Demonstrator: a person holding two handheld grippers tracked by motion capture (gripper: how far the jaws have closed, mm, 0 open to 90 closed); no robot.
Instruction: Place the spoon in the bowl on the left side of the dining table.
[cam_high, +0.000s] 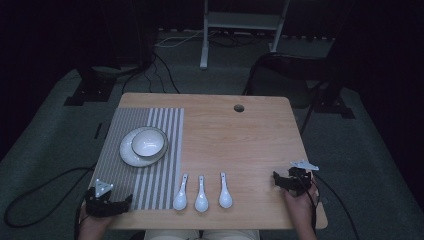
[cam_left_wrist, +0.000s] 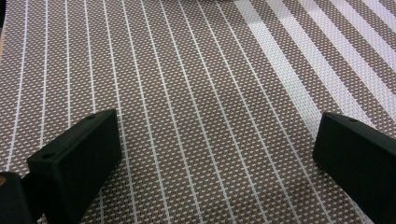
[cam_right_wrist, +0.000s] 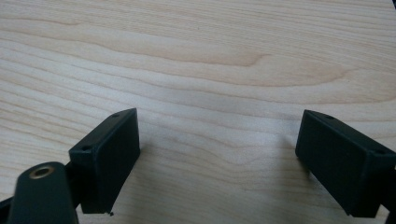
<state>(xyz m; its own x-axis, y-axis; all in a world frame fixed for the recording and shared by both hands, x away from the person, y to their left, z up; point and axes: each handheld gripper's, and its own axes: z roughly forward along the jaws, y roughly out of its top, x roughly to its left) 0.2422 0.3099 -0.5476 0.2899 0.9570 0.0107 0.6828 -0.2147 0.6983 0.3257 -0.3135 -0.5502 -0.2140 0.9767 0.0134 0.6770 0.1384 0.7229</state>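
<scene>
On the near edge of the table (cam_high: 250, 130), three spoons (cam_high: 201, 194) lie side by side between the grippers. Left gripper (cam_high: 112, 206) over the striped mat (cam_high: 150, 190), jaws wide, empty. Right gripper (cam_high: 281, 181) over bare wood, jaws wide, empty. Bowl (cam_high: 148, 141) on plate (cam_high: 131, 156) farther up the mat.

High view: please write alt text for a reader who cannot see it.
A wooden table holds a striped placemat at left with a white bowl on a white plate, and three white spoons in a row near the front edge. The left gripper rests open at the mat's near corner, the right gripper open on bare wood.
</scene>
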